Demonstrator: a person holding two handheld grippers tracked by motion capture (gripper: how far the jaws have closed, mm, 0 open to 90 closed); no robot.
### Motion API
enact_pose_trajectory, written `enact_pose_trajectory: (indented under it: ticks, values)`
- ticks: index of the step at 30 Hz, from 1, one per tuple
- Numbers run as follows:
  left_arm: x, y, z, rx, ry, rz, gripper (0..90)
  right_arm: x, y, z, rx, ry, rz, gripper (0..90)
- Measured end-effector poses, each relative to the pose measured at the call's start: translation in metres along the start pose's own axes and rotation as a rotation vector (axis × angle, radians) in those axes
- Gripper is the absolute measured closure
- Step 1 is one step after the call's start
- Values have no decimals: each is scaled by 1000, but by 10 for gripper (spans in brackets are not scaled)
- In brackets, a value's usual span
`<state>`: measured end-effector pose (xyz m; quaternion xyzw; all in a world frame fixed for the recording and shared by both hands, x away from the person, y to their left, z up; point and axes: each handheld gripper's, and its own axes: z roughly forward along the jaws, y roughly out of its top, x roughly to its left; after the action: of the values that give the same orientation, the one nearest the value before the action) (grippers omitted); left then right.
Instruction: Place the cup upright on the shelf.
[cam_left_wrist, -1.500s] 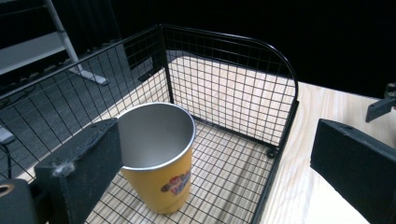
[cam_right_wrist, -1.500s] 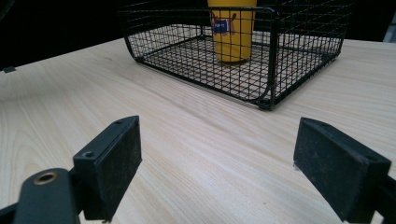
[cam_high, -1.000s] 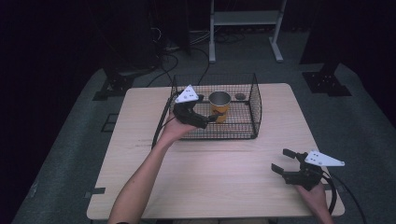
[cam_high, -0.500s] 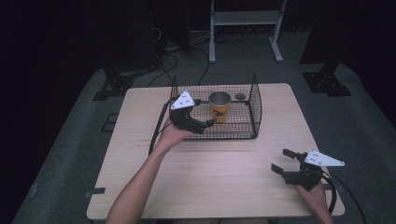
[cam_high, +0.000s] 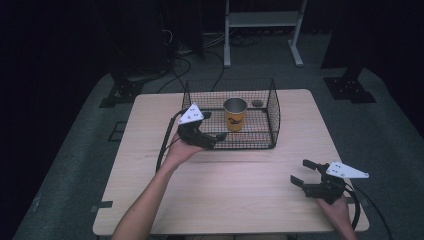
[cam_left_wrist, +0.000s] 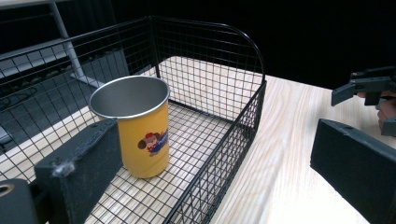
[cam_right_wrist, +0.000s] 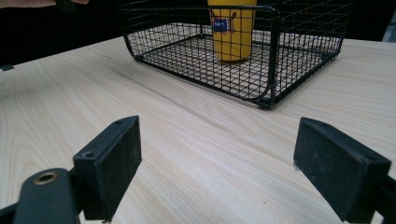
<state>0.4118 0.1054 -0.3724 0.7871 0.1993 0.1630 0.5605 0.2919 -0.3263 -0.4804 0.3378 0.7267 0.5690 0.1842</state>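
cup (cam_high: 235, 113) work comes next, as far as one can judge: the yellow steel cup stands upright inside the wire basket (cam_high: 274, 107), toward its left half at the far side of the table (cam_high: 150, 200), and the left gripper (cam_high: 216, 141) hangs just at the basket's near left corner with its jaws spread and nothing between them. to take the cup cleanly, that gripper would do best to rise over the near wall, come down with one jaw on each side of the cup below its rim, and close gently so the thin wall does not slip or tip. the right gripper (cam_high: 305, 173) sits at the near right of the table, well apart from the basket, jaws spread and empty. a small dark round thing (cam_high: 257, 103) lies in the basket's far right part, too small to identify. the cup's top is cut off in the right gripper view, and its inside bottom cannot be seen.
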Motion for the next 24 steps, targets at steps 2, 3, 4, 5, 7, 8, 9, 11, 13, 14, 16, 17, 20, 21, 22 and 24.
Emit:
enact_pose_trajectory:
  ticks: [2,3,4,5,7,8,9,11,13,14,16,17,20,21,22,24]
  values:
    - [-1,-2,-2,-2,0,-3,16,0,0,0,0,0,-1,141]
    - [-2,-3,-2,-1,0,-3,16,0,0,0,0,0,-1,141]
    - [-2,-4,-3,-2,1,-3,16,0,0,0,0,0,-1,141]
    - [-3,-6,-4,-4,2,-7,16,0,0,0,0,0,-1,141]
    - [-4,-8,-6,-3,2,-10,16,0,0,0,1,0,0,141]
    - [-4,-9,-7,-4,4,-10,16,0,0,0,1,0,1,141]
    - [-5,-11,-8,-5,4,-14,16,0,0,0,1,0,0,141]
    - [-6,-14,-10,-5,4,-19,16,0,0,0,2,0,-1,141]
    - [-7,-16,-12,-4,5,-22,16,0,0,0,2,0,-1,141]
    - [-7,-17,-12,-3,5,-24,16,0,0,0,2,0,-1,141]
    - [-8,-20,-14,-8,4,-29,16,0,0,0,2,-1,-1,141]
    - [-9,-20,-15,-7,5,-28,16,0,0,0,2,-1,-1,141]
    - [-11,-23,-17,-9,5,-27,16,0,0,0,2,-1,-1,141]
    - [-12,-23,-17,-8,5,-27,16,0,0,0,2,-1,-1,141]
    - [-13,-24,-18,-7,7,-24,16,0,0,0,2,-1,-1,141]
    - [-15,-26,-19,-10,5,-28,16,0,0,0,2,-1,-1,141]
